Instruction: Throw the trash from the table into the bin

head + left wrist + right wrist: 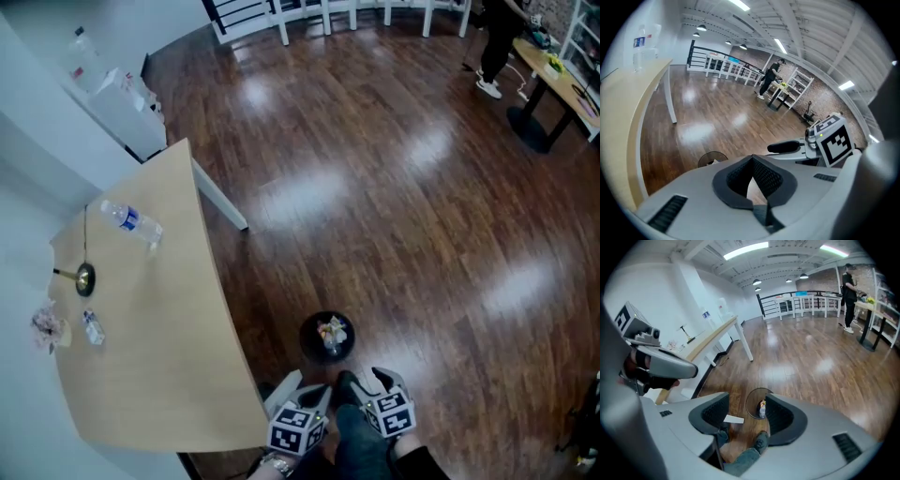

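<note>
The black round bin (326,337) stands on the floor by the table's near corner, with wrappers inside. It also shows as the bin (757,401) between my right jaws and the bin (711,159) in the left gripper view. On the table (178,375) lie a clear plastic bottle (131,222), a small bottle (92,327) and a crumpled wrapper (49,326). My left gripper (300,389) (752,159) has its tips together and holds nothing. My right gripper (366,380) (745,411) stands open above the bin. A white paper slip (733,419) shows by its left pad, and neither pad presses on it.
A round-based stand (84,278) sits on the table's left side. A white cabinet (122,108) stands behind the table. A person (497,42) is at a desk (562,80) far right. My own jeans leg and shoe (757,444) are below the right jaws.
</note>
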Motion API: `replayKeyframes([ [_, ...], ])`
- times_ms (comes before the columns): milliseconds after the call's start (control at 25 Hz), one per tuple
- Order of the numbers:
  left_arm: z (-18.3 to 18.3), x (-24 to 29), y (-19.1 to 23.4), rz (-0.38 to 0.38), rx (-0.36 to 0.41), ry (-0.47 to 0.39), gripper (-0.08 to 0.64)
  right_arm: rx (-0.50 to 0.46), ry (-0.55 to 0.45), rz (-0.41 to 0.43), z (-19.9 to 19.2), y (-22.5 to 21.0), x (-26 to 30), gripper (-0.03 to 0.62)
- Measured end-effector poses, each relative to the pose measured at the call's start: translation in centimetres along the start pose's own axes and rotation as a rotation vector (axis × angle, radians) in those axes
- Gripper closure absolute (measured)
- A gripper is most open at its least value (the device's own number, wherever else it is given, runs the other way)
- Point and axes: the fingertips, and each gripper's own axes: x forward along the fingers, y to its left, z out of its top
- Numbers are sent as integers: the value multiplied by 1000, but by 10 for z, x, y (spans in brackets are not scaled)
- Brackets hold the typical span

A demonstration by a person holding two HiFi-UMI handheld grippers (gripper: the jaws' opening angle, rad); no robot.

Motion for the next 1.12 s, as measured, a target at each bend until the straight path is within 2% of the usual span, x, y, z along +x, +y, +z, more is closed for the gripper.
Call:
replayKeyframes([
  [120,2,-29,-15,-40,43,5,560,-9,-32,4,14,17,-33,341],
  [240,0,-58,-19,-52,17,3,560,-24,-45,3,23,34,-59,341],
  [400,-7,-97,-1,20,35,-9,558,-60,-52,30,19,62,-66,341],
  [640,-10,-151,28,65,-25,-73,558,-138,-55,42,44,114,-74,341],
  [840,-17,-203,84,104,-85,-144,558,-241,-75,92,85,184,-48,341],
  [920,-21,-228,109,127,-125,-180,558,-273,-51,123,94,216,-34,341],
  [1120,-35,-289,187,242,-255,-289,558,-460,4,242,122,314,12,341],
])
